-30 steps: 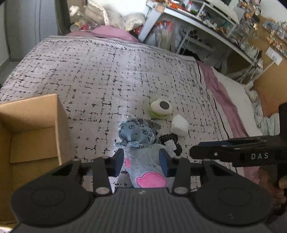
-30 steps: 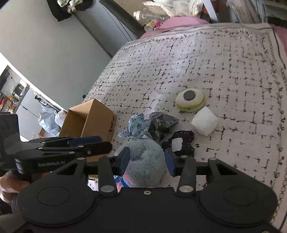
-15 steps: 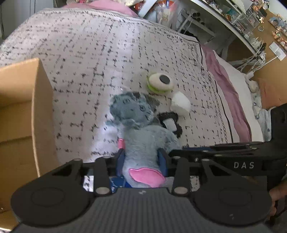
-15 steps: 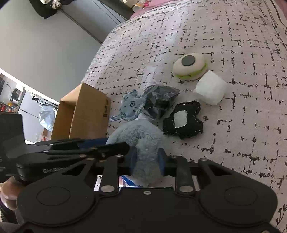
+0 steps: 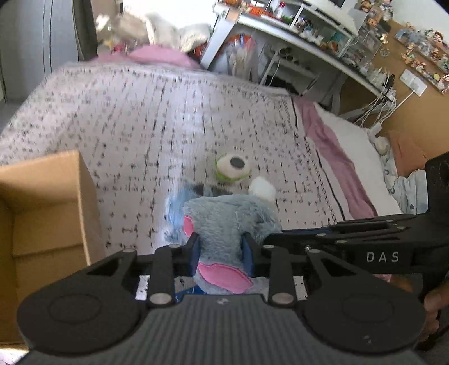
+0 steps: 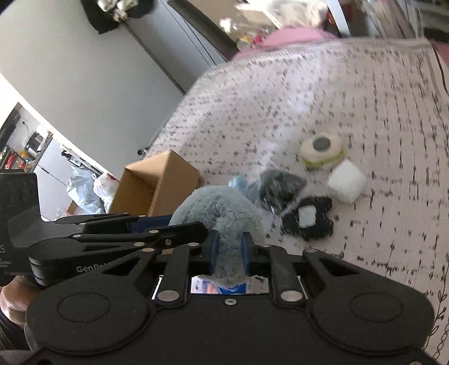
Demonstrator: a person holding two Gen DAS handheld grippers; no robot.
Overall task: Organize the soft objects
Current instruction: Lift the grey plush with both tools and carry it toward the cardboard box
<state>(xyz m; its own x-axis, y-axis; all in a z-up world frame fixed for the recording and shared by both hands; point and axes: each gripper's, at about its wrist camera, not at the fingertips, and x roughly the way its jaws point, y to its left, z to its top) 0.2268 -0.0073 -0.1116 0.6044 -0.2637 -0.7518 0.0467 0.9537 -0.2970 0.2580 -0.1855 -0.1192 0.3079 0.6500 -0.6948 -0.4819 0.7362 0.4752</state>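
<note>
A grey-blue plush toy (image 5: 224, 216) with pink patches is held by both grippers above the patterned bedspread (image 5: 168, 118). My left gripper (image 5: 220, 248) is shut on its body. My right gripper (image 6: 228, 247) is shut on its curved fluffy end (image 6: 216, 207). The right gripper's body also shows in the left wrist view (image 5: 364, 233), and the left one in the right wrist view (image 6: 112, 233). On the bed lie a round green-and-cream eye toy (image 6: 321, 151), a white foam cube (image 6: 346, 185), a black patch with a white square (image 6: 308, 220) and a dark grey and light blue cloth (image 6: 277, 188).
An open cardboard box (image 5: 42, 213) stands at the left edge of the bed; it also shows in the right wrist view (image 6: 151, 185). A pink pillow (image 5: 157, 56), cluttered shelves (image 5: 308, 25) and a pink sheet with white bedding (image 5: 345, 157) lie beyond and to the right.
Both grippers closed on the plush toy and lifted it off the bed. The views have tilted up and the other soft objects stay on the bedspread.
</note>
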